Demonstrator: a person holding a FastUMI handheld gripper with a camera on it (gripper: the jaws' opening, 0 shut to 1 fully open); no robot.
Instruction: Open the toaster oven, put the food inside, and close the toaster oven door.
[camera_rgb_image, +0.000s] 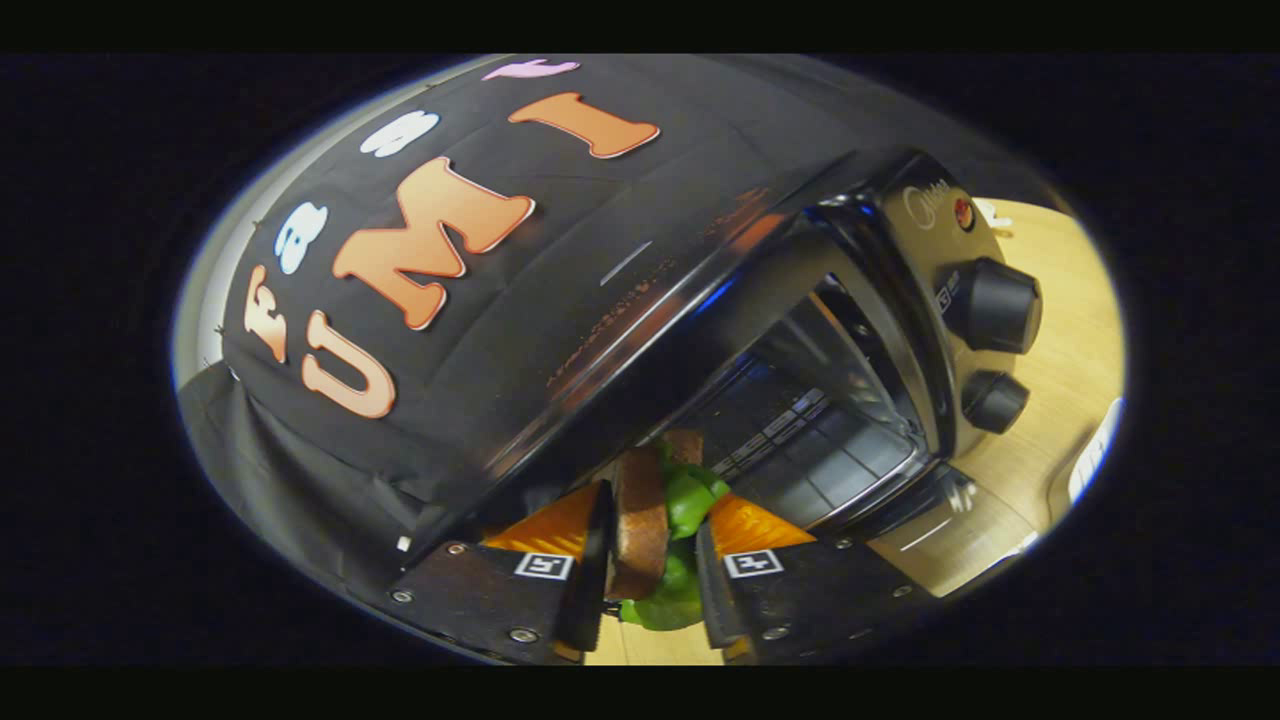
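Note:
My gripper is shut on a sandwich of brown bread and green lettuce, held on edge between both fingers. Just ahead stands the black toaster oven, seen tilted. Its door hangs open and down, and the dark cavity with its wire rack lies right beyond the sandwich. The sandwich's far end sits at the cavity's mouth. Two black knobs are on the oven's control panel, to the right of the cavity.
The oven stands on a light wooden table. A white object lies on the table beyond the open door. The booth's black cloth wall rises behind and left of the oven.

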